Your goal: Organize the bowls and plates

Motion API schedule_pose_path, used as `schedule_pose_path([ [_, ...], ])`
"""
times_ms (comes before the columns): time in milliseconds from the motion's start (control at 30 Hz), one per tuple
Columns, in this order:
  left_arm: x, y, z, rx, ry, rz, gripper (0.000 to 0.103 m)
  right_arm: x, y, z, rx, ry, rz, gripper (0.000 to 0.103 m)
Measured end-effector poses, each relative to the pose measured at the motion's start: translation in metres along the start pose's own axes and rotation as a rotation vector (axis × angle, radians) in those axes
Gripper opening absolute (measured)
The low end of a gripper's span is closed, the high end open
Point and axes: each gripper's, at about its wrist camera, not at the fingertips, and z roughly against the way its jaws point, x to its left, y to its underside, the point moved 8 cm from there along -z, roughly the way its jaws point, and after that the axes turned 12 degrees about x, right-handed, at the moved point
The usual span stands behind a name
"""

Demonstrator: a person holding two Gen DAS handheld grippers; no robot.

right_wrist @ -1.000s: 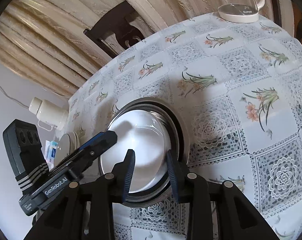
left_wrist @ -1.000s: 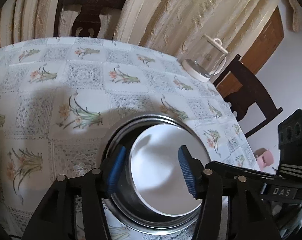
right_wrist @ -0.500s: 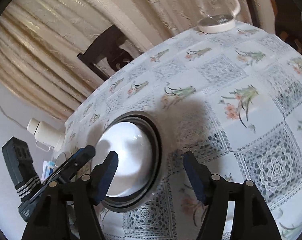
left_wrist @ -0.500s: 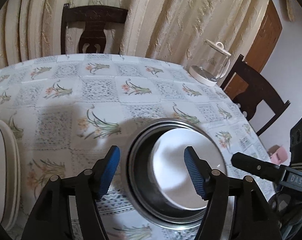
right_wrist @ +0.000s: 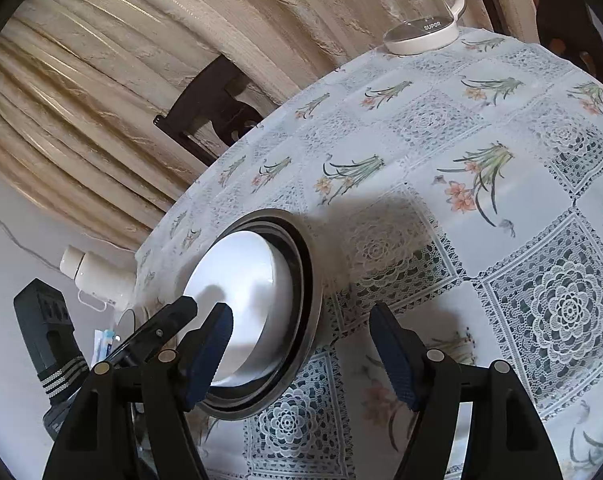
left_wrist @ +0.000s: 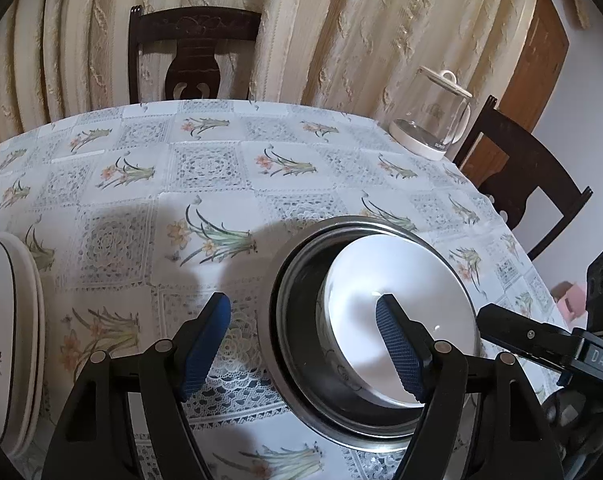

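Note:
A white bowl (left_wrist: 401,296) sits nested inside a larger steel bowl (left_wrist: 293,320) on the flowered tablecloth. My left gripper (left_wrist: 303,340) is open above the steel bowl's left rim, holding nothing. In the right wrist view the same white bowl (right_wrist: 245,280) and steel bowl (right_wrist: 307,280) lie at lower left. My right gripper (right_wrist: 301,348) is open and empty, astride the steel bowl's right edge and raised off it. A stack of white plates (left_wrist: 9,340) with a painted pattern rests at the table's left edge.
A glass kettle (left_wrist: 433,120) stands at the table's far right corner, seen also as the kettle (right_wrist: 421,12). Dark wooden chairs (left_wrist: 193,52) stand behind and to the right of the table. A white flask (right_wrist: 97,276) stands near the table's left edge. Curtains hang behind.
Both grippers opened wide and drew back from the nested bowls, which stayed on the table. The left view swung left, bringing the plate stack into sight.

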Motion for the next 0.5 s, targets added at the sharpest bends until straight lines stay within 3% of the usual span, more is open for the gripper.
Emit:
schedule_pose_path([
  [500, 0.005, 0.006, -0.012, 0.029, -0.010, 0.004, 0.076, -0.004, 0.003, -0.010, 0.005, 0.021, 0.003, 0.074],
])
